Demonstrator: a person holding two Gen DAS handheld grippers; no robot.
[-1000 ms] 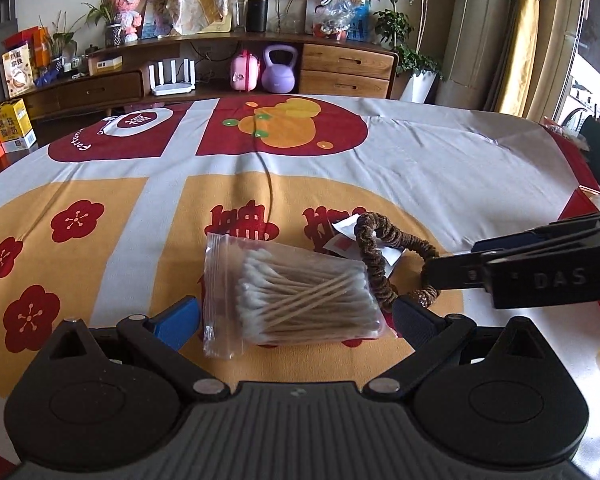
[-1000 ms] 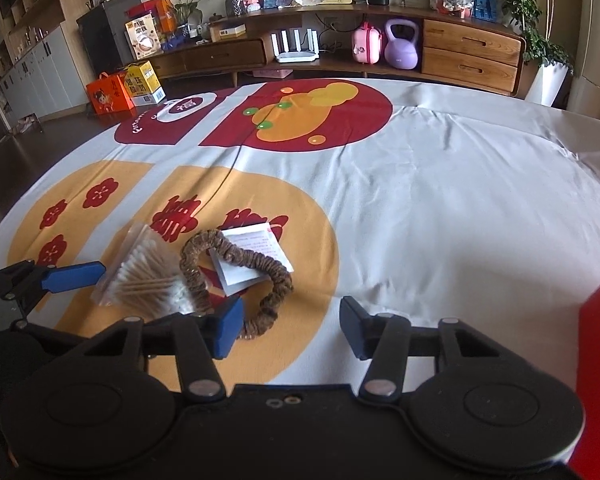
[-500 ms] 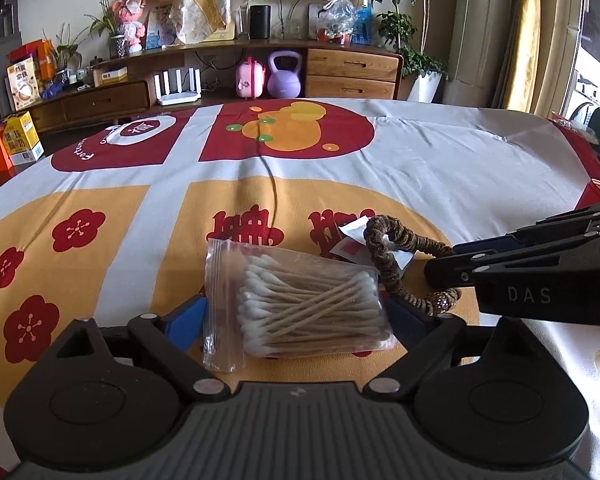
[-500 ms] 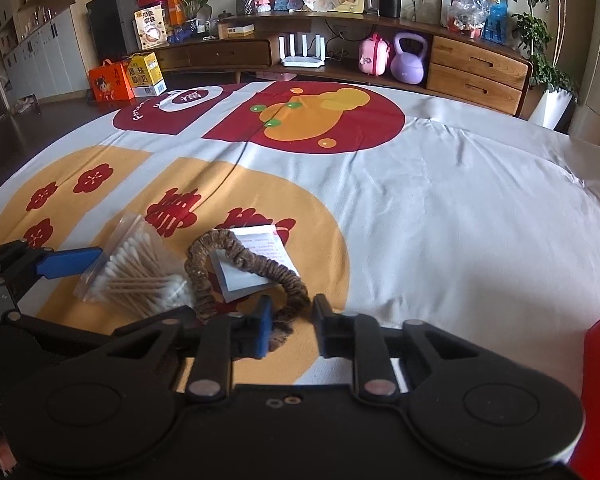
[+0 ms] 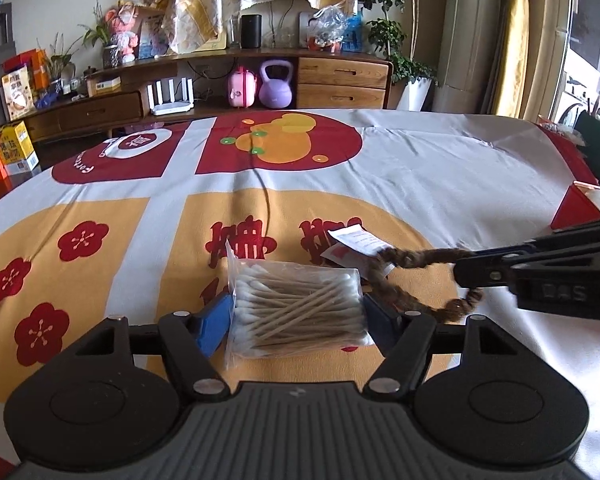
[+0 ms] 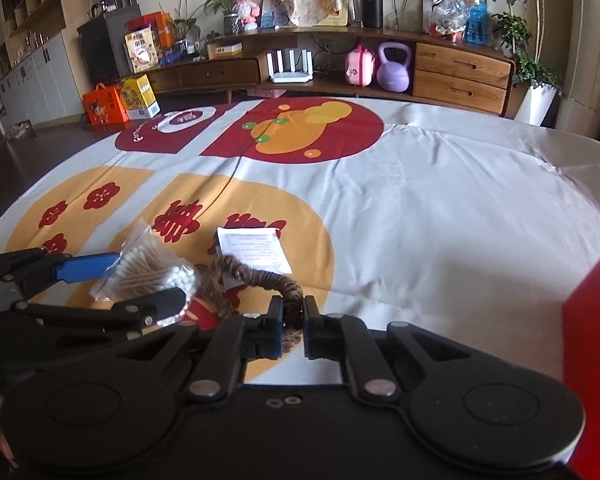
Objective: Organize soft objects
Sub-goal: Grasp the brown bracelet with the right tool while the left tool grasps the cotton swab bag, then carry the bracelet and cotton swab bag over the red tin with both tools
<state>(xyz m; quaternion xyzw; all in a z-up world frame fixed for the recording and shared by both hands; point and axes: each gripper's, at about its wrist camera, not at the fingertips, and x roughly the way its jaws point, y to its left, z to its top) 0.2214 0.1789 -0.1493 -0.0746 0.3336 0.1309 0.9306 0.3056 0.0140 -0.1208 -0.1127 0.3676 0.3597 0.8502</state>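
Observation:
A clear bag of cotton swabs (image 5: 298, 308) lies on the printed tablecloth between the blue-padded fingers of my left gripper (image 5: 296, 320), which touch its sides. It also shows in the right wrist view (image 6: 150, 270). A brown scrunchie (image 5: 416, 276) with a white paper tag (image 5: 358, 242) lies just right of the bag. My right gripper (image 6: 291, 320) is shut on the scrunchie (image 6: 260, 280) at its near end and lifts that end off the cloth. The right gripper also shows in the left wrist view (image 5: 472, 274).
A red box stands at the table's right edge (image 6: 592, 344) (image 5: 576, 206). The tablecloth (image 6: 420, 200) stretches far ahead. A wooden sideboard (image 5: 260, 80) with a purple kettlebell, pink case and router stands beyond the table.
My right gripper closed on the scrunchie and raised its near end. My left gripper's fingers moved in until they touch the sides of the swab bag.

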